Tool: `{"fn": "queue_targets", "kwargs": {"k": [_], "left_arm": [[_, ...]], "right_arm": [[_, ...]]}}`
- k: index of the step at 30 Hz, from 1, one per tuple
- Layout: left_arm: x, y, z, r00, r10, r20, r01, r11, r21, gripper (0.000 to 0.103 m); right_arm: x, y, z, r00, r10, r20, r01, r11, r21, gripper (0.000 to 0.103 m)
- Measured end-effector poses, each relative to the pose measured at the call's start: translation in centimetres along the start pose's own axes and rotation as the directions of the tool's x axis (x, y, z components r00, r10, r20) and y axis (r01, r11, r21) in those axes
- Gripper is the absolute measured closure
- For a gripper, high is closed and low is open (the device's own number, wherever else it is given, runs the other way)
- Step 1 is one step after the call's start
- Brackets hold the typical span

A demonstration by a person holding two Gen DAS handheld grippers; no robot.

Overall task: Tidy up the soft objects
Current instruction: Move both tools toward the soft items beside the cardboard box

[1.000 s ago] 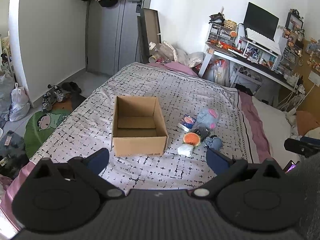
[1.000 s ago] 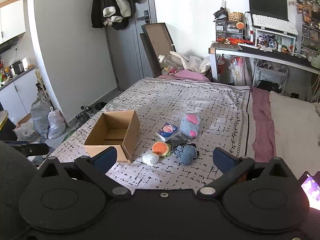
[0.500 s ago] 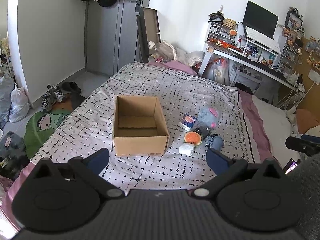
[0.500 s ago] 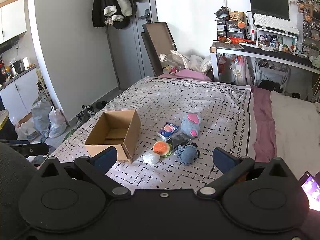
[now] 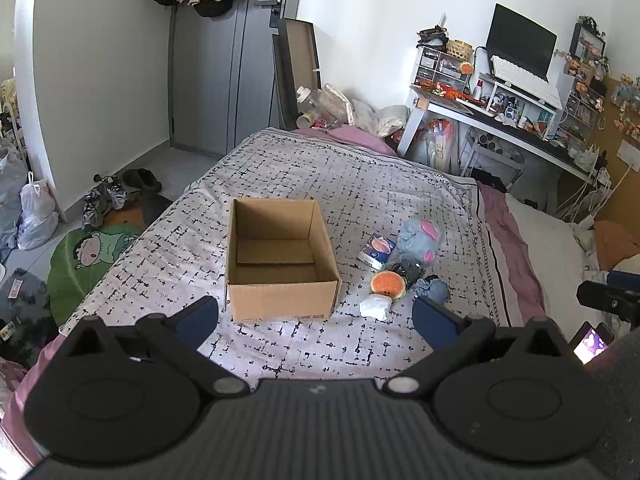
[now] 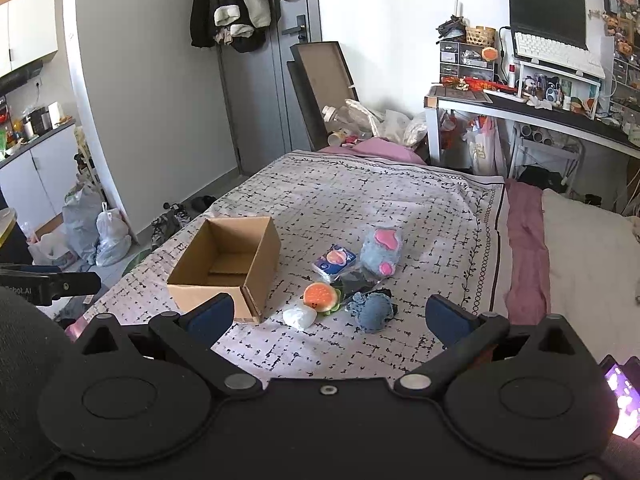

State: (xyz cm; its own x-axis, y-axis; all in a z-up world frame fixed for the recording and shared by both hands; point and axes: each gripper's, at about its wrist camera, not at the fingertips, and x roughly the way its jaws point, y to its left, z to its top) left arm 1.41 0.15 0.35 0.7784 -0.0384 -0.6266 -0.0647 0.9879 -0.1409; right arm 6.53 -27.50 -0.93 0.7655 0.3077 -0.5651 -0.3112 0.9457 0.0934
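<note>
An open, empty cardboard box (image 5: pixel 280 264) (image 6: pixel 228 268) sits on the patterned bedspread. To its right lies a cluster of soft objects: a white lump (image 5: pixel 375 306) (image 6: pixel 299 317), an orange round plush (image 5: pixel 387 283) (image 6: pixel 319 297), a blue-grey knitted piece (image 5: pixel 434 289) (image 6: pixel 372 312), a grey plush with pink patches (image 5: pixel 418 236) (image 6: pixel 380 250), a small blue packet (image 5: pixel 378 250) (image 6: pixel 334 262) and a dark item between them. My left gripper (image 5: pixel 314 318) is open and empty, in front of the box. My right gripper (image 6: pixel 327 317) is open and empty, short of the cluster.
The bed (image 6: pixel 400 200) runs away from me, with a pink sheet and pale pillow (image 6: pixel 580 264) on the right. A cluttered desk (image 6: pixel 540 104) stands at the back right. Shoes, bags and a green mat (image 5: pixel 88 252) lie on the floor at left.
Both grippers have drifted slightly forward toward the bed; the box and soft objects lie where they were. Both grippers stay open.
</note>
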Motion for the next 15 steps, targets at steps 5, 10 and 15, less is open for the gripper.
{"fn": "queue_targets", "kwargs": {"k": [5, 10, 15], "left_arm": [[0.4, 0.1, 0.1, 1.000, -0.001, -0.007, 0.001, 1.000, 0.007, 0.001], [0.9, 0.3, 0.2, 1.000, 0.003, -0.016, -0.003, 1.000, 0.008, 0.001], [1.1, 0.5, 0.3, 1.000, 0.003, -0.016, -0.003, 1.000, 0.015, 0.001]], "right_arm": [[0.4, -0.3, -0.1, 1.000, 0.000, -0.011, 0.000, 1.000, 0.000, 0.000], [1.0, -0.4, -0.2, 1.000, 0.001, -0.021, -0.001, 1.000, 0.012, 0.000], [1.4, -0.3, -0.1, 1.000, 0.009, -0.021, -0.008, 1.000, 0.017, 0.000]]}}
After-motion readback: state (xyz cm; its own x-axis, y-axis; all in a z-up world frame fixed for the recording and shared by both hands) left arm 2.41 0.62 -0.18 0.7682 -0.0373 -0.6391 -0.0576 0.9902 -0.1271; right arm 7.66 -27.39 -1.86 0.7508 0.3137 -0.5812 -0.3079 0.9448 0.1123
